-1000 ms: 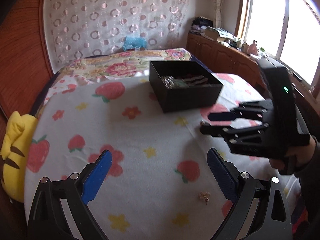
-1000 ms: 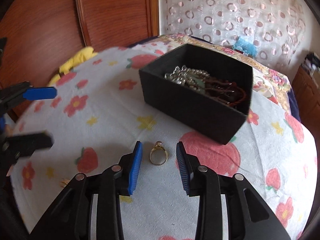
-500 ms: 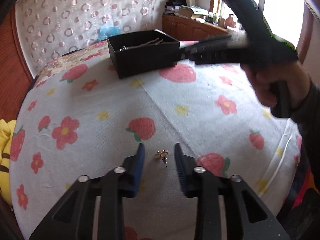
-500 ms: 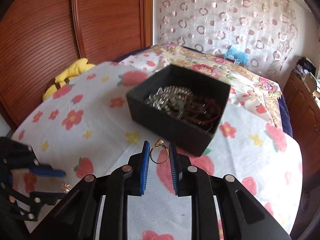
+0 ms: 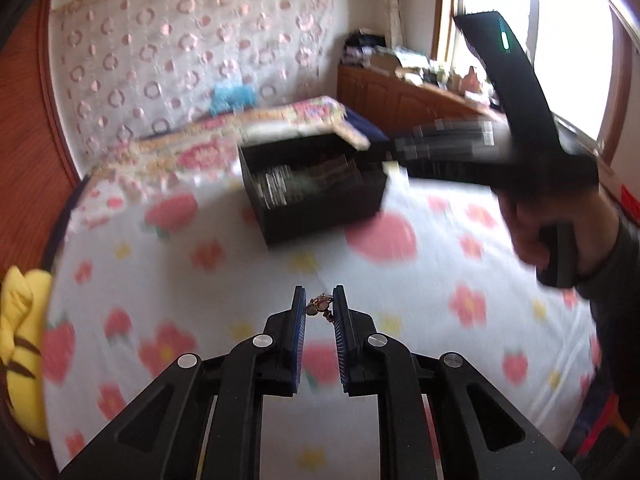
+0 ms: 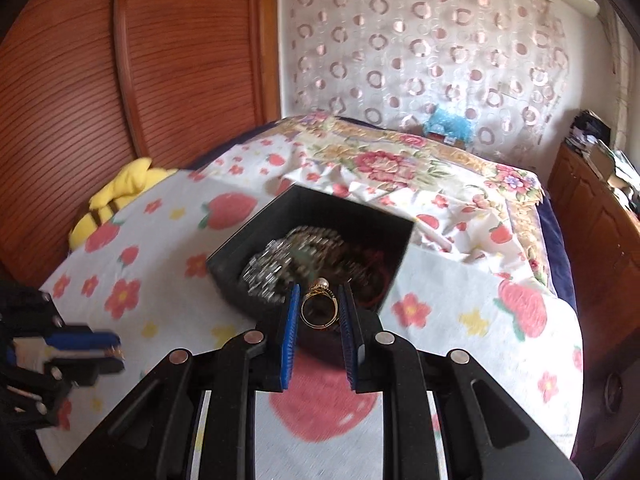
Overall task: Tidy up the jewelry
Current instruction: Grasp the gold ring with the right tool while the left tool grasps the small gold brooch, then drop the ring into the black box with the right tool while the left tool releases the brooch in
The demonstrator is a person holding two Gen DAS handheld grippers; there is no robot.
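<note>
1. Two hand-held grippers work over our bed, each pinching one small piece of jewelry above the strawberry-and-flower bedsheet [image 5: 224, 280].
2. Our left gripper [image 5: 319, 300] has its jaws closing, and its blue pads already pinch a small gold earring [image 5: 320, 305] at the very tips, clear of the sheet.
3. Our right gripper [image 6: 319, 300] is clamped on a gold ring [image 6: 319, 310] with a pale bead on top; the ring stands upright between the blue pads, over the near corner of the black box [image 6: 236, 256].
4. That open black box [image 5: 320, 216] sits on the sheet toward the far half of the bed and holds a tangle of silver chains [image 6: 272, 264] and dark red cord; motion blur hides finer detail.
5. Seen from the left wrist, our right hand [image 5: 548, 232] grips its tool's handle at the right edge, and the tool's black body [image 5: 516, 80] crosses in front of the window and reaches over the box's far right corner.
6. Seen from the right wrist, the left gripper [image 6: 80, 344] shows blurred at the lower left edge, well apart from the box.
7. Around the bed we see a yellow striped plush toy [image 6: 116, 192] at the sheet's left edge, a floral quilt [image 6: 400, 160] beyond the box, a circle-patterned curtain [image 6: 420, 52], a blue object [image 6: 448, 124] at its foot, red-brown wood panelling [image 6: 140, 60] and a cluttered wooden cabinet [image 5: 400, 92] under the window.
</note>
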